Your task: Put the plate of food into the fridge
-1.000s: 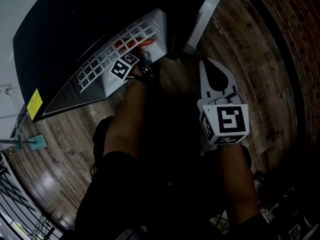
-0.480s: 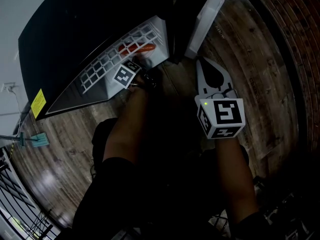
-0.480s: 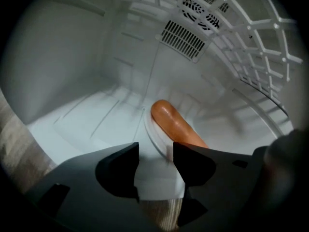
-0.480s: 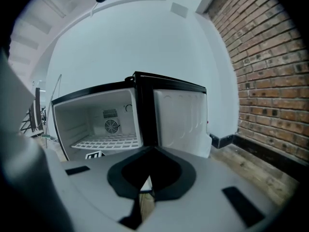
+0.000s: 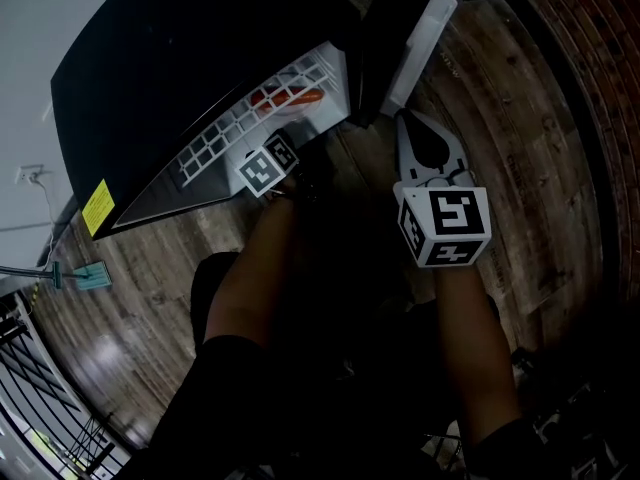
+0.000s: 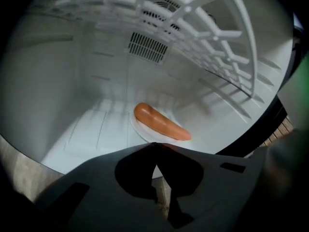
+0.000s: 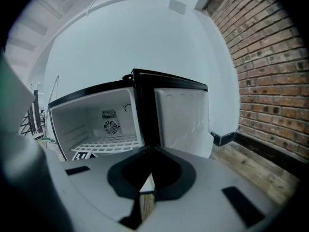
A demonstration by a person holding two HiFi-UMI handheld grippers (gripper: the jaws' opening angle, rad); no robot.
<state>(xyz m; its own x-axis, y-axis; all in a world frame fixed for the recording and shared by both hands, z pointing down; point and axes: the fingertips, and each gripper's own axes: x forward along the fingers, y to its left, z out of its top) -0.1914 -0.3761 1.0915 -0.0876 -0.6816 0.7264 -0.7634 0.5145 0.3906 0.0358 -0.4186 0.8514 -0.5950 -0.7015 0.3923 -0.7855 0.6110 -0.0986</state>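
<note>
A white plate (image 6: 140, 129) with an orange sausage (image 6: 160, 123) lies on the floor of the open fridge (image 6: 72, 81), under its wire shelf (image 6: 212, 37). In the left gripper view my left gripper (image 6: 154, 143) is shut and empty, its tips just in front of the plate at the fridge's mouth. In the head view the sausage (image 5: 290, 98) shows through the shelf (image 5: 240, 123). My right gripper (image 5: 408, 118) is shut with nothing in it. It hangs over the wooden floor next to the open fridge door (image 5: 418, 38).
The fridge is small and black, standing on a wooden floor (image 5: 520, 168). Its white door (image 7: 183, 122) swings out to the right. A brick wall (image 7: 270, 71) with a dark skirting (image 7: 224, 137) runs along the right side. The person's arms and legs fill the lower head view.
My left gripper has drawn back out of the fridge, away from the sausage, which stays under the shelf. The right gripper has barely moved.
</note>
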